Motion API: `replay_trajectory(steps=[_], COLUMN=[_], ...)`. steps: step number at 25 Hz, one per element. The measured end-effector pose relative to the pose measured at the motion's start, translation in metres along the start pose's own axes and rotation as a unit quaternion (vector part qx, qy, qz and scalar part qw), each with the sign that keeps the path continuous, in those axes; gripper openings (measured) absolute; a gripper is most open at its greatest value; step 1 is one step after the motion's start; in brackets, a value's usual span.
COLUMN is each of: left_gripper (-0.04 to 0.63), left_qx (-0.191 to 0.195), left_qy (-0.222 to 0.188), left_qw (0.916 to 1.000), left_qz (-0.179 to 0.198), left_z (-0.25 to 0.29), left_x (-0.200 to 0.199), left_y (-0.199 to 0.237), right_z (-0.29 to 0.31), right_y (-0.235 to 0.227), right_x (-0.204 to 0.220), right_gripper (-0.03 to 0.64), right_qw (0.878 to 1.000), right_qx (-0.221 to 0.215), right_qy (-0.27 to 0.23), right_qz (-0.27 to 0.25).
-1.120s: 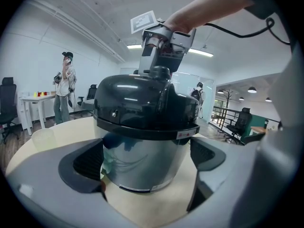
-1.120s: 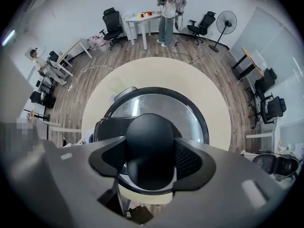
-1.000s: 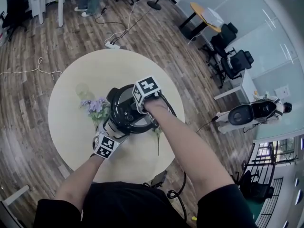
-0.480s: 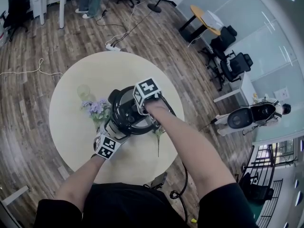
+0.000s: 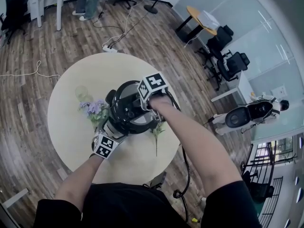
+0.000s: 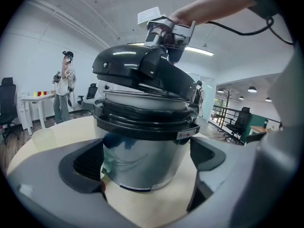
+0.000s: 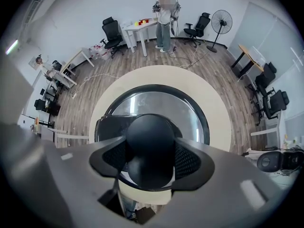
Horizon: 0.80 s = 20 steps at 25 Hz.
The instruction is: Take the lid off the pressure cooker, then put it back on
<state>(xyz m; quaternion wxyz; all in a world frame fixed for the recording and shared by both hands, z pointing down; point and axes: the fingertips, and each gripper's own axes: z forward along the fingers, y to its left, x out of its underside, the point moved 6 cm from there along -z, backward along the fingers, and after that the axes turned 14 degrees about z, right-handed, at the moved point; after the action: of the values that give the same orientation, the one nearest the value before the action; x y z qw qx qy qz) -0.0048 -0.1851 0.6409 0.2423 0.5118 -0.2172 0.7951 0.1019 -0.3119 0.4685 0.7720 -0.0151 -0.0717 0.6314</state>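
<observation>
right tongs [image 7: 151,159]: point straight down. Jaws are about half apart and clamped on the lid's knob [image 7: 150,129], with a ribbed pad pressed to each side of it.
left tongs [image 6: 146,177]: low, near level, facing the cooker side-on. Jaws are spread wide round the pot [image 6: 142,148], and the pads look to be pressed on its two flanks.
lid [image 6: 128,70]: hangs under the right tongs, above the pot and not seated. It is tilted. Seen from the left tongs, its left edge is high and its right edge is low by the pot's rim. Can't tell if that low edge touches.
lid look: glossy black dome with a round black knob on a black handle bar. A pale steel band shows in the gap below it.
pot look: polished steel wall under a thick black collar. A small white label is on the collar, on the right-jaw side. Blue-green reflections show on the steel.
pot place: upright on the worktop [image 5: 71,127], between the left tongs' jaws and straight below the right tongs.
worktop: round, cream.
flowers [image 5: 95,107]: purple, lying on the worktop just beyond the left tongs, beside the pot.
person [image 6: 64,87]: stands well beyond the left tongs, in the background.
</observation>
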Motion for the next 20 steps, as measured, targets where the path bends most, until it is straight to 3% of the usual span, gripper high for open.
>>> replay_trajectory(steps=[5, 9, 15, 20], left_gripper=[0.548, 0.546, 0.533, 0.522], left_qx=[0.000, 0.000, 0.004, 0.009], left_qy=[0.001, 0.002, 0.007, 0.011], left_qw=[1.0000, 1.0000, 1.0000, 0.9999], left_qz=[-0.001, -0.002, -0.006, -0.004], left_z=[0.001, 0.000, -0.005, -0.003], left_x=[-0.001, -0.001, -0.007, -0.001], left_y=[0.000, 0.001, 0.002, 0.001], right_z=[-0.008, -0.023, -0.056, -0.074], right_y=[-0.005, -0.009, -0.028, -0.068], right_x=[0.003, -0.002, 0.009, 0.052], right_gripper=[0.284, 0.285, 0.285, 0.285], right_qw=[1.000, 0.999, 0.999, 0.999], right_qx=[0.006, 0.034, -0.015, -0.014], right_qy=[-0.006, -0.010, -0.037, -0.048], right_qz=[0.010, -0.021, 0.002, 0.001])
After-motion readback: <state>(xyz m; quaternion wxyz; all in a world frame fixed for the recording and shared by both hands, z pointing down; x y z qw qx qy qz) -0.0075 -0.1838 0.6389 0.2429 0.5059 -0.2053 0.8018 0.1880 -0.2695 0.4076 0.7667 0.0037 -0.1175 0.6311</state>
